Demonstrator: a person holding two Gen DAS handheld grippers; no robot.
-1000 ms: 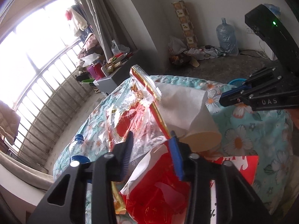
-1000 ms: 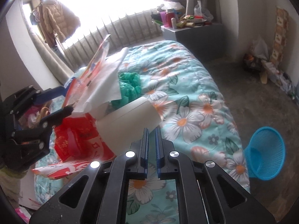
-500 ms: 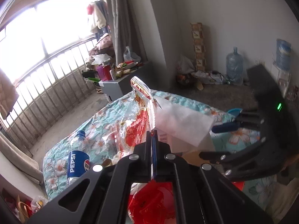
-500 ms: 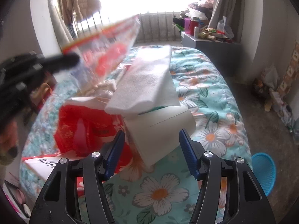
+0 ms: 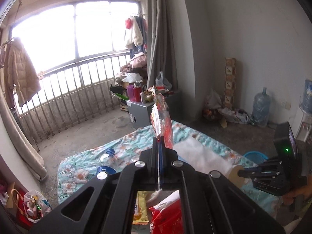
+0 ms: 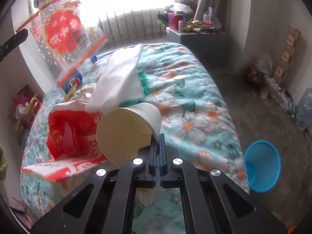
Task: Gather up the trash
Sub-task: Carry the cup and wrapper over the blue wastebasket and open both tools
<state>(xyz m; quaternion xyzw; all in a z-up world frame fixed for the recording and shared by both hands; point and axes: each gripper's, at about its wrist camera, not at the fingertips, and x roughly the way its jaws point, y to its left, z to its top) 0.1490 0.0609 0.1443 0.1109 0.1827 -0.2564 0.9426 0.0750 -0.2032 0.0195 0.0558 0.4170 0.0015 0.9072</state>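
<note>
Trash lay piled on the floral turquoise bedspread (image 6: 195,97). Nearest, the right gripper (image 6: 157,136) was clenched, seemingly pinching the rim of a white paper cup (image 6: 126,128) lying on its side. The left gripper (image 5: 158,139) was clamped on a clear red-printed plastic wrapper (image 5: 163,120), lifted above the bed. Beyond, a white tissue (image 6: 119,81) draped over a red plastic bag (image 6: 72,128).
</note>
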